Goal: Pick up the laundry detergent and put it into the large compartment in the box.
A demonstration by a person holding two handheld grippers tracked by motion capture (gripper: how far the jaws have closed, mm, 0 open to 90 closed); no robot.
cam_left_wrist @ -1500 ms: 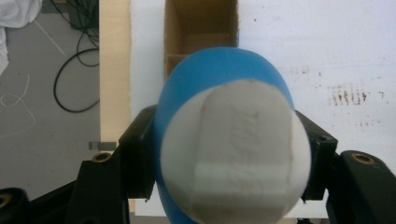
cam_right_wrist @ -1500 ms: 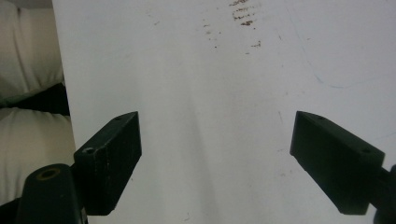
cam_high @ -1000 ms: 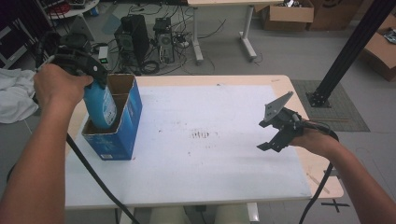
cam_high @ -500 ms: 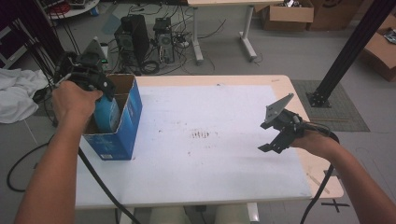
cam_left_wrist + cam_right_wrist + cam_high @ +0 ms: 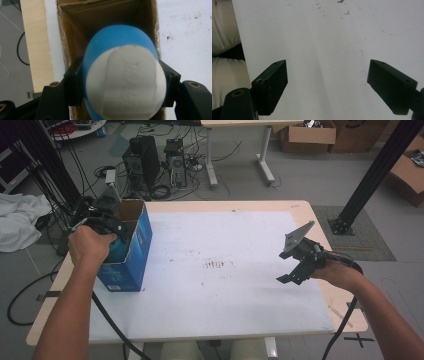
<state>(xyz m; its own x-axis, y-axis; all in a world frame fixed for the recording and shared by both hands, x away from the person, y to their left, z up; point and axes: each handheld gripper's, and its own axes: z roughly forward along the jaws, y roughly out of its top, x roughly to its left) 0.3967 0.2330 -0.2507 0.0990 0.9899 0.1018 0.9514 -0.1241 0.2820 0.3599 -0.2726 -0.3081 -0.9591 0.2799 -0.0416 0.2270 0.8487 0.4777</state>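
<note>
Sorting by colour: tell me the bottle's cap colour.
White cap on a blue bottle; left gripper view.

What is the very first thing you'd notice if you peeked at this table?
The tall blue cardboard box at the table's left edge, open at the top. The left gripper lowers a round blue bottle with a white cap into it, its black fingers clamped on both sides. At the right, the right gripper hangs open above the white tabletop.

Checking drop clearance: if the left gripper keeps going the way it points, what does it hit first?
Probably the cardboard box floor: the left gripper, shut on the blue bottle, points down into the open box; depth unclear.
</note>
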